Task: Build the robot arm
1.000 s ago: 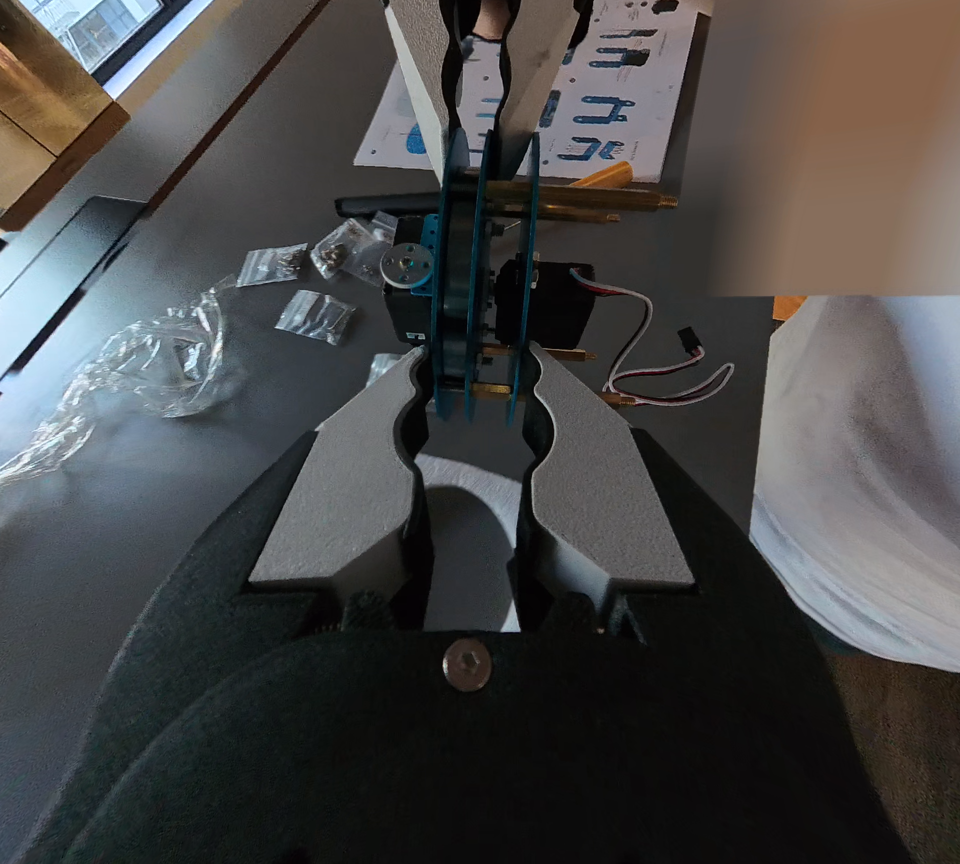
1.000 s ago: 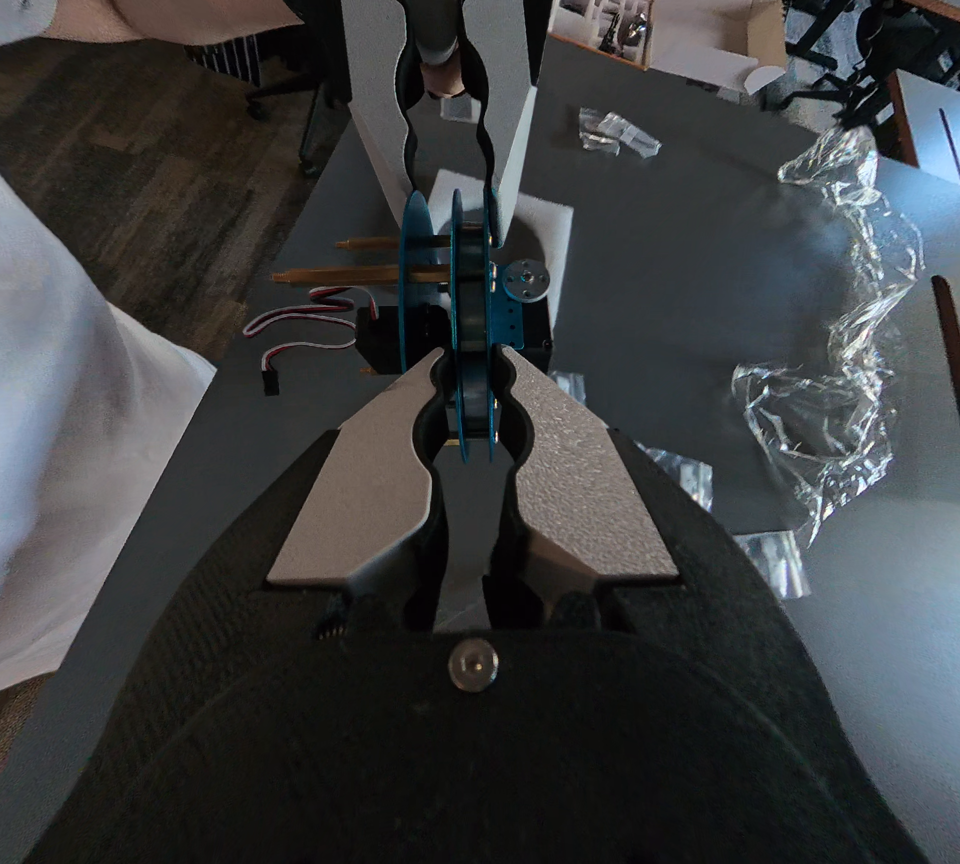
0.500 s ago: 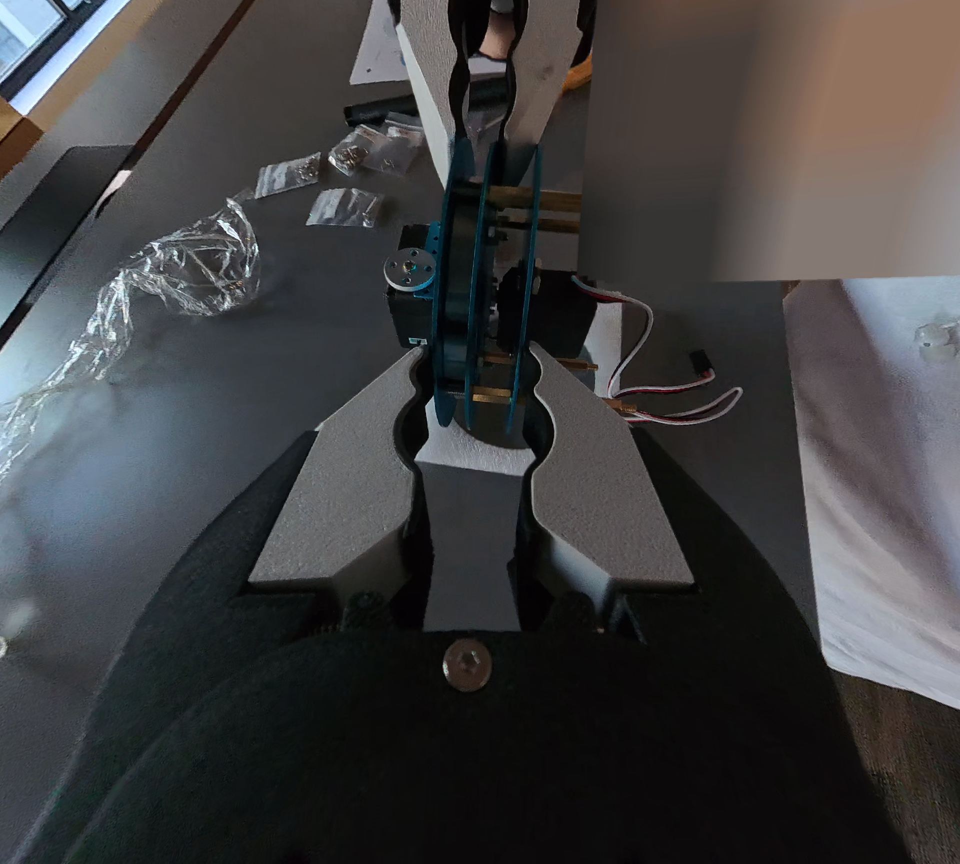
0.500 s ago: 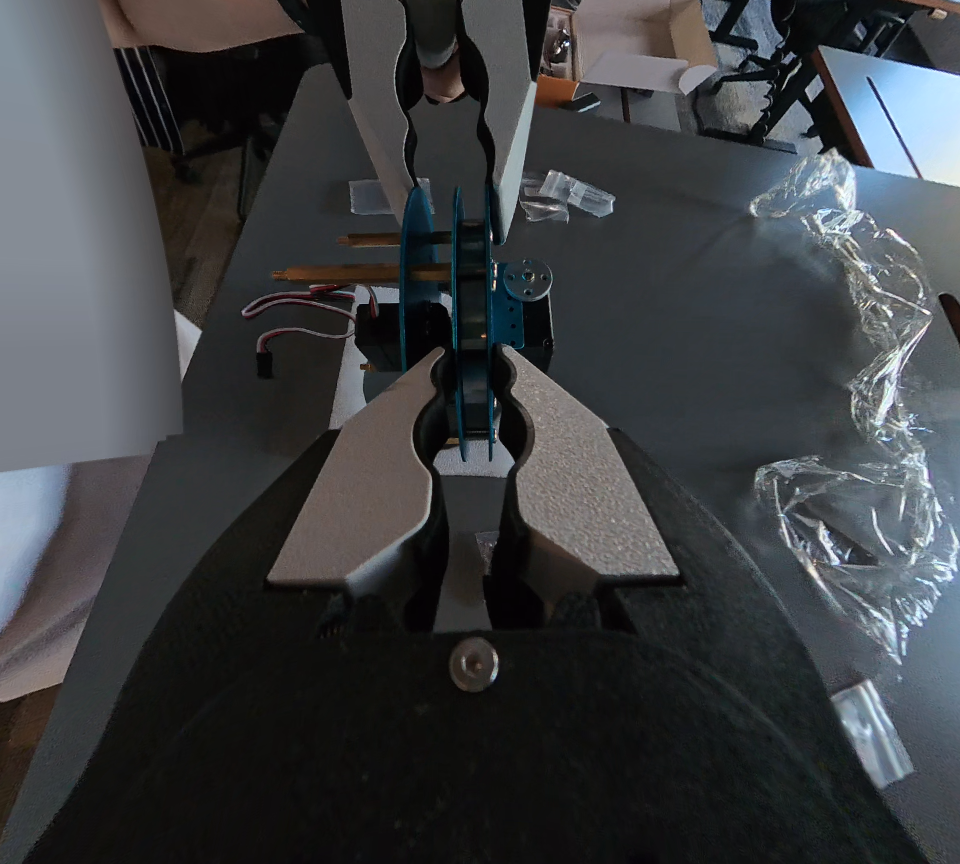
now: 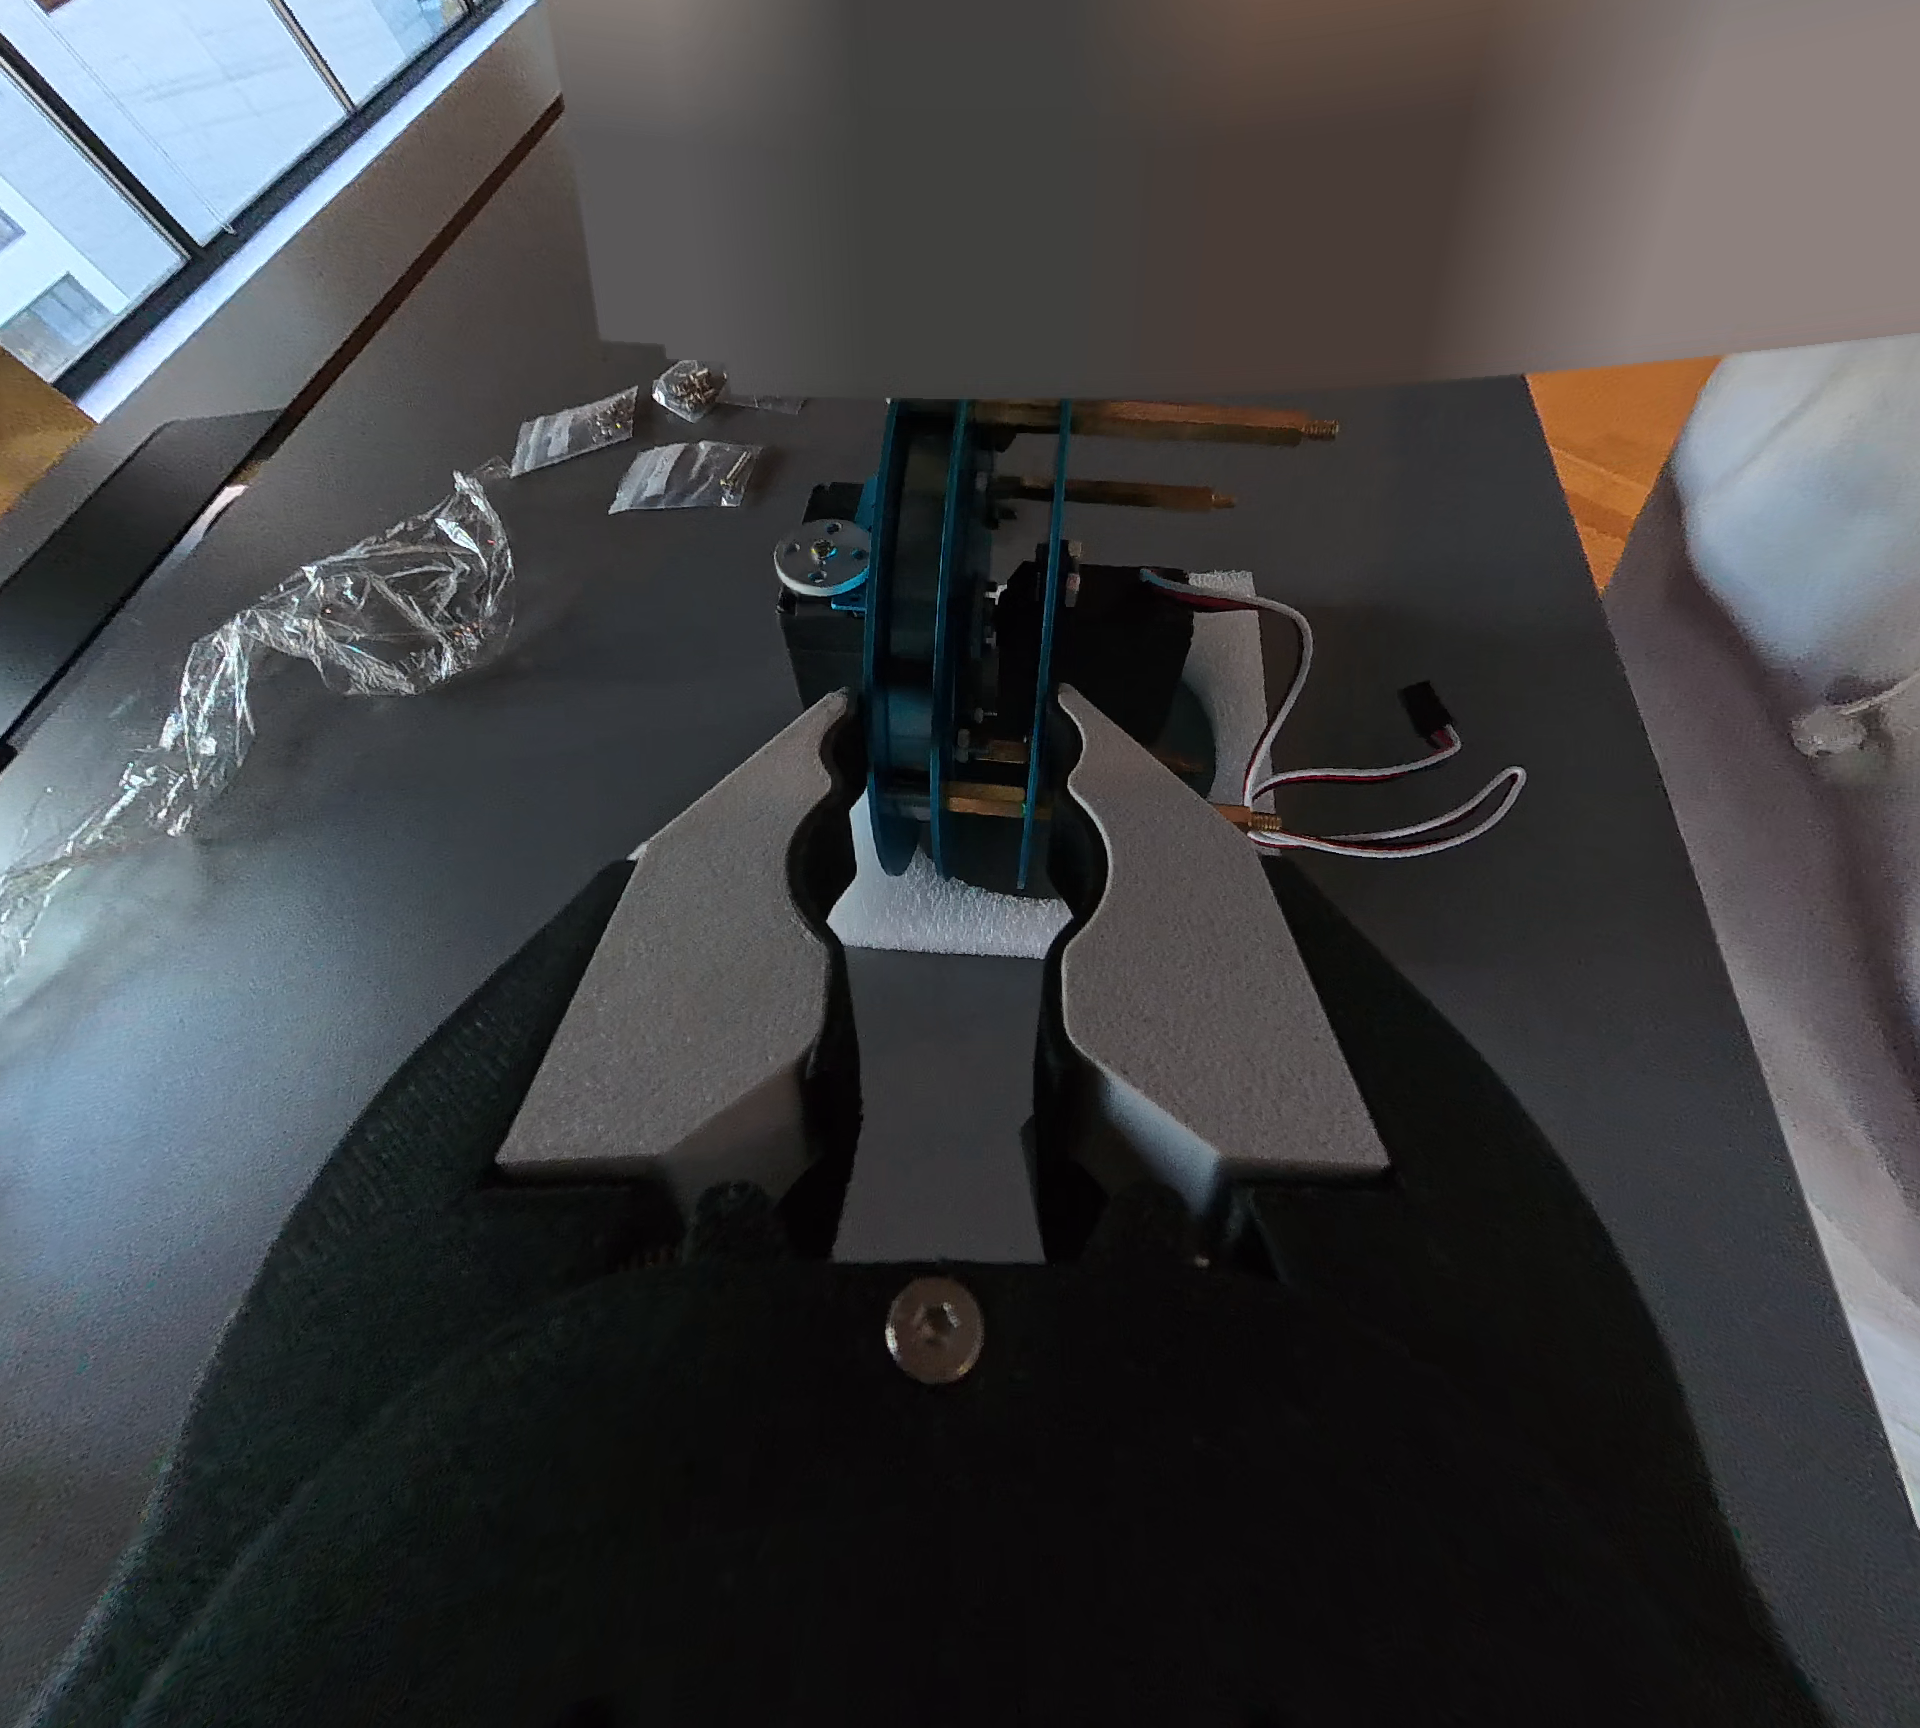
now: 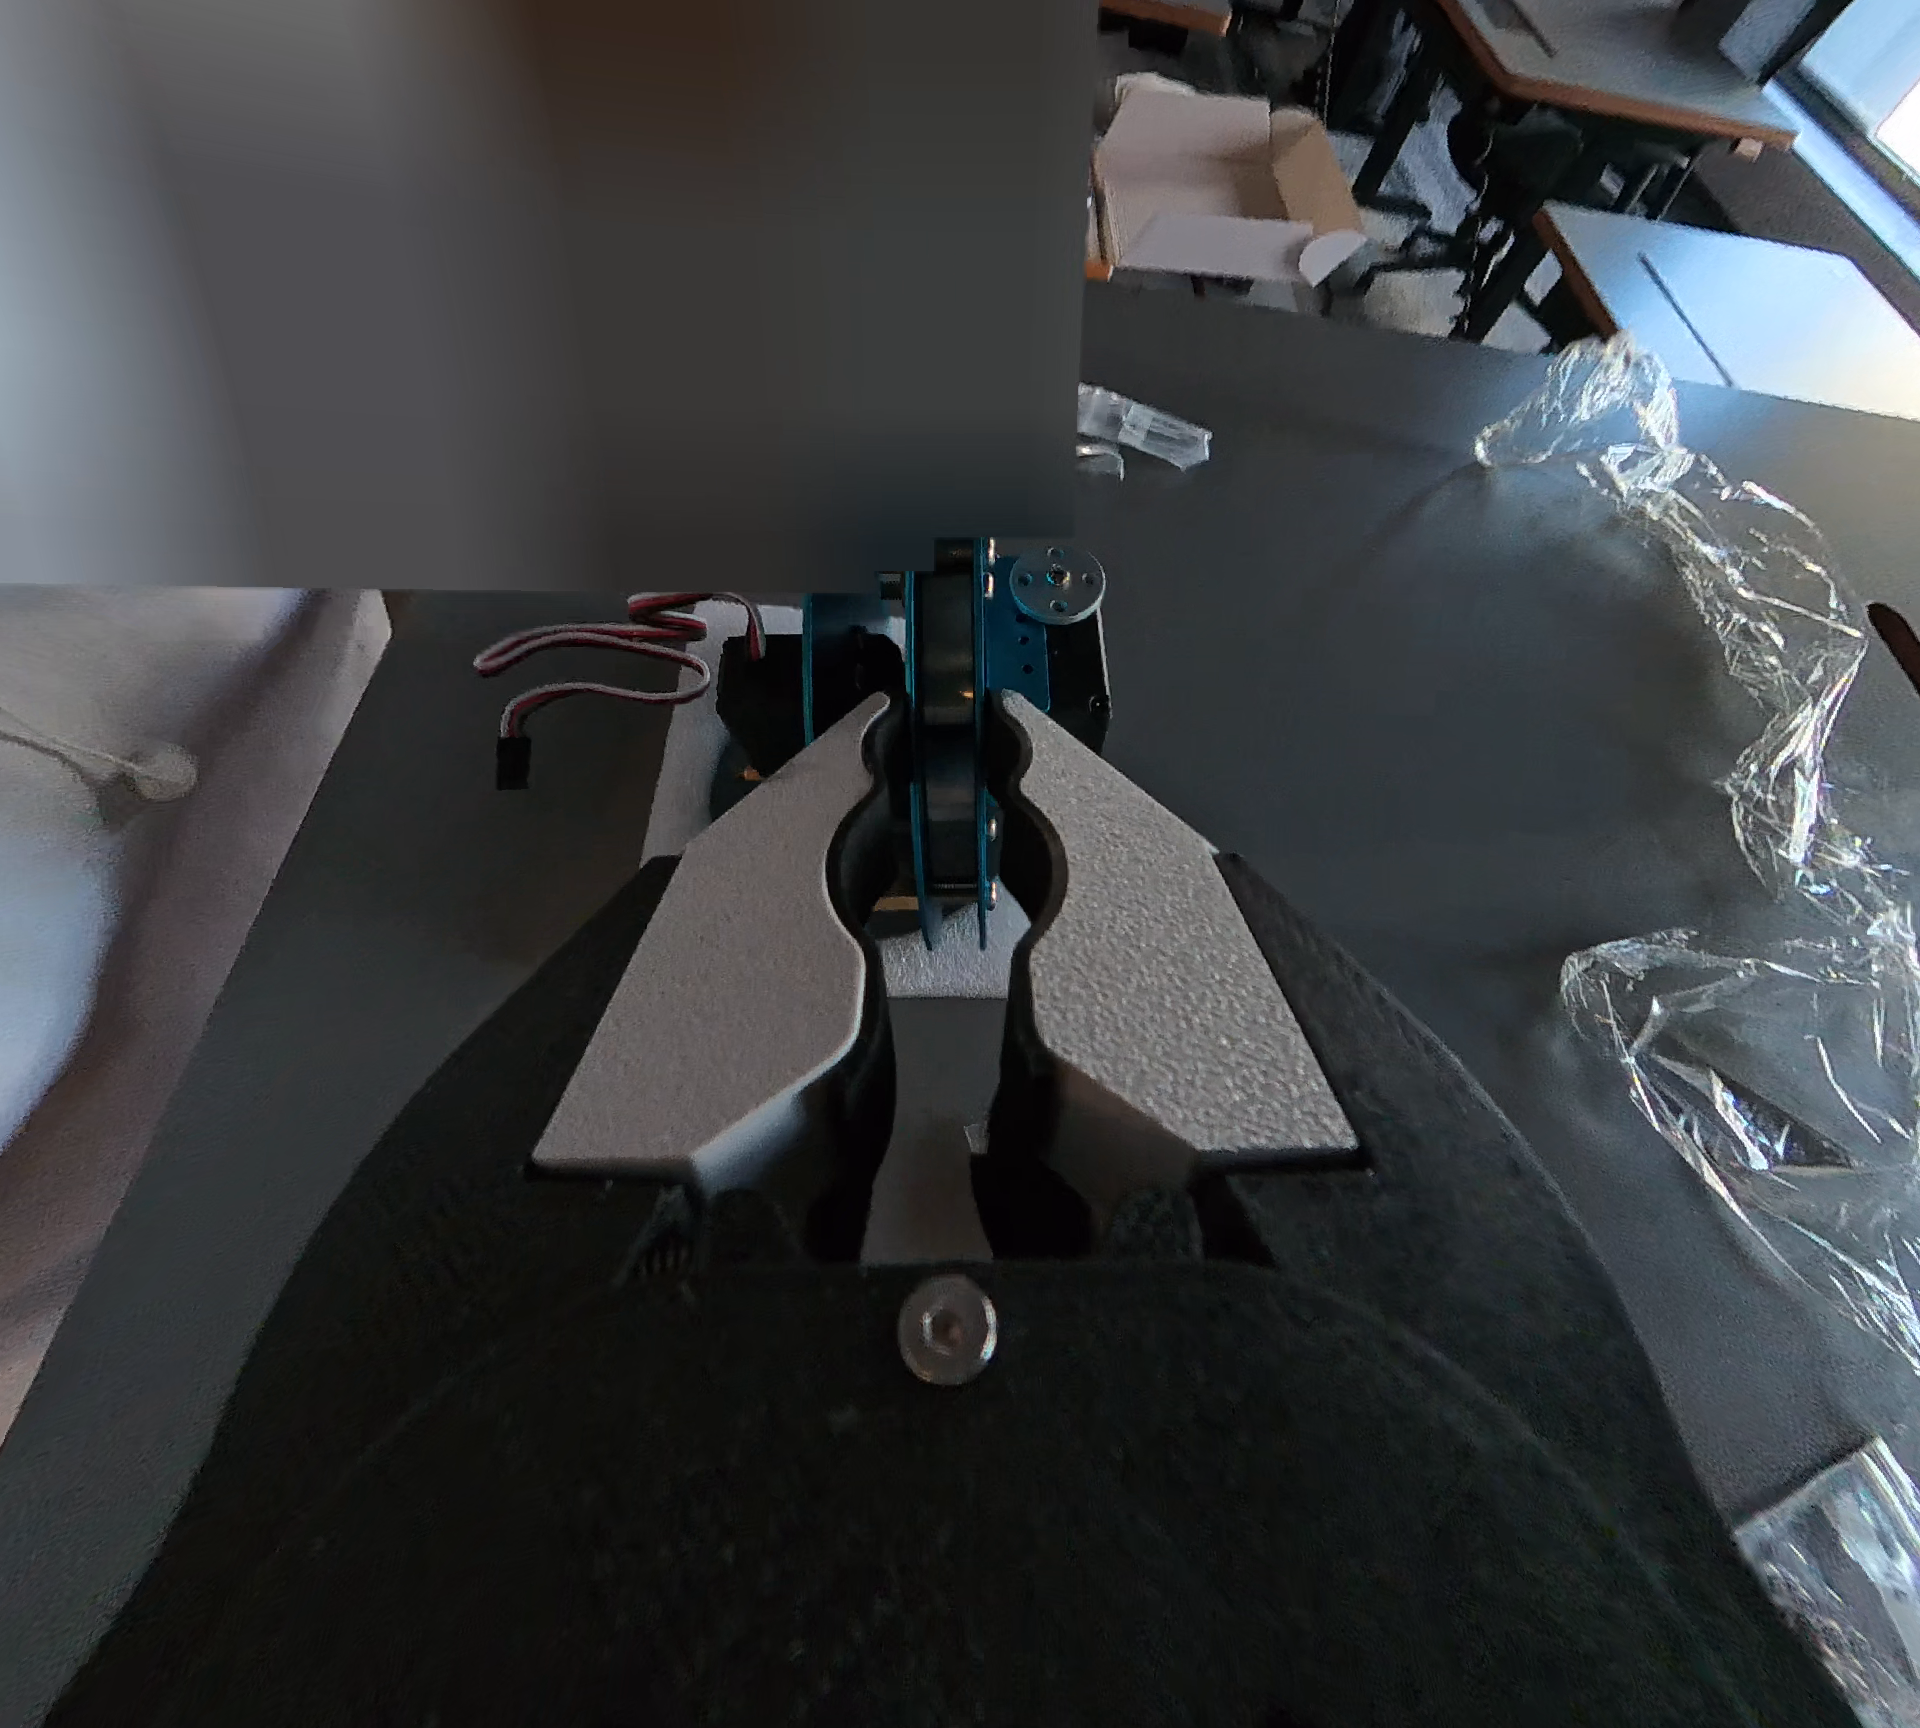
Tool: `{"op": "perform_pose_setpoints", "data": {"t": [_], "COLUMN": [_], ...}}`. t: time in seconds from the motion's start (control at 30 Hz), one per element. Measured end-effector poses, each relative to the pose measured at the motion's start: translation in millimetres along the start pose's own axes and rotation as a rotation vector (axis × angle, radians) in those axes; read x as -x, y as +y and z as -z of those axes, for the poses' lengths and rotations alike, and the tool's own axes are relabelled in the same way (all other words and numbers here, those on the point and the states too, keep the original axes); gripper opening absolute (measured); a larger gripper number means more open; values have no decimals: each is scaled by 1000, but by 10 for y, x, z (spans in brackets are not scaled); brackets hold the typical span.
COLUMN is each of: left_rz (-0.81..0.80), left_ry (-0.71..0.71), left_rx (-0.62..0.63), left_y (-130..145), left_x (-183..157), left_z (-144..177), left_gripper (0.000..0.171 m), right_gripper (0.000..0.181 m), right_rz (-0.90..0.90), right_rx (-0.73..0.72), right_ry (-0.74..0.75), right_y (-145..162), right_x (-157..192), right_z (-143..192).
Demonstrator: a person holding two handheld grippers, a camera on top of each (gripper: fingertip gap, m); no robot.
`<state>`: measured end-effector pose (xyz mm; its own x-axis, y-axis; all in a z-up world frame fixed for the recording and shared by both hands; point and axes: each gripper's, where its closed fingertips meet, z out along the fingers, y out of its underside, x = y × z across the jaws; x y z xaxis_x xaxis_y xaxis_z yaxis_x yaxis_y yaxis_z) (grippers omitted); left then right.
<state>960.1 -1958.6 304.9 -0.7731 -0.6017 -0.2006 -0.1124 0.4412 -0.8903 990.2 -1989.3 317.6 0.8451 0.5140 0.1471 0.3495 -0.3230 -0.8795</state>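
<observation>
A stack of round blue plates point(image 5: 940, 639), joined by brass posts point(image 5: 1174, 429) and carrying black motor blocks, stands on edge just over a white foam pad point(image 5: 935, 915) near the middle of the dark table point(image 5: 520, 899); whether its lower rim touches the foam cannot be told. The left gripper point(image 5: 956, 702) is partly closed, its fingers pressed against the two outer plates of the near rim. The right gripper point(image 6: 945, 707) clamps the opposite rim of the same stack point(image 6: 940, 639) more narrowly, across a pair of plates. A small silver disc point(image 5: 821, 558) sticks out on one side, and a red, white and black cable point(image 5: 1351, 831) with a black plug trails off the other onto the table. Farther out lie crumpled clear wrap point(image 5: 364, 608) and small bags of screws point(image 5: 681, 473). An open cardboard box point(image 6: 1216, 203) sits at the table's far edge, and a person's white garment point(image 5: 1766, 743) is at the side.
</observation>
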Motion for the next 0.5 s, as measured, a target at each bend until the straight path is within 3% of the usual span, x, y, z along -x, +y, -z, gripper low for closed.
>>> {"op": "perform_pose_setpoints", "data": {"t": [0.4,0.5], "left_rz": [76,76], "left_ry": [2,-3], "left_rx": [-78,-75], "left_y": [8,24], "left_x": [15,32], "left_z": [2,-1], "left_gripper": [33,33], "right_gripper": [18,19], "right_rz": [24,-20], "right_rx": [-105,-193], "right_ry": [23,2], "right_y": [-45,-177], "right_x": [13,23], "right_z": [26,115]}}
